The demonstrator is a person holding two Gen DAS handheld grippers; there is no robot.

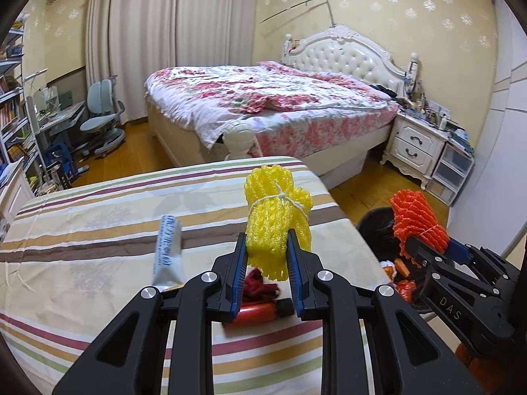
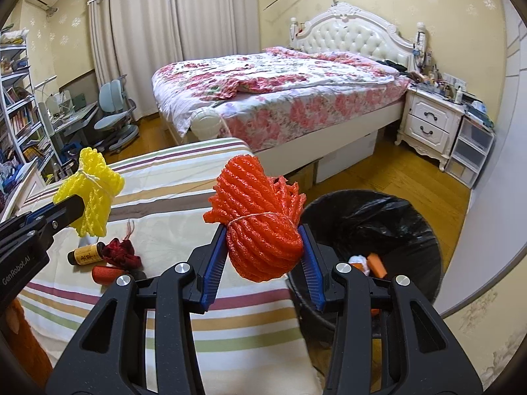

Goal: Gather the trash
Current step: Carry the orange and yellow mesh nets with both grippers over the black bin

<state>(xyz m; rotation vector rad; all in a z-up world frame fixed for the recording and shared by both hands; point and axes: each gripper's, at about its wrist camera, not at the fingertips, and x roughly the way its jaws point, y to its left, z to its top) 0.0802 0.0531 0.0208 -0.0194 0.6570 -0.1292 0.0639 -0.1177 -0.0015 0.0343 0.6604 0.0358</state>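
Note:
A yellow foam-net bundle (image 1: 276, 227) tied with white string hangs above the striped table (image 1: 98, 230), and my left gripper (image 1: 266, 247) is shut on its lower half. An orange foam-net bundle (image 2: 257, 210), also tied with string, sits between the blue pads of my right gripper (image 2: 263, 232), which is shut on it near the table's right edge. To the right stands a bin with a black liner (image 2: 411, 217) holding some orange and white scraps. The left wrist view shows the orange bundle (image 1: 416, 217) at right, over the bin (image 1: 372, 227). The right wrist view shows the yellow bundle (image 2: 94, 194) at left.
On the table lie a white tube (image 1: 169, 250), a red cylinder (image 2: 105, 275), a small brown bottle (image 2: 85, 253) and a dark red cloth scrap (image 2: 122, 251). Beyond are a floral bed (image 2: 280, 89), a white nightstand (image 2: 431, 121), a desk chair (image 2: 115, 115) and bookshelves (image 2: 16, 105).

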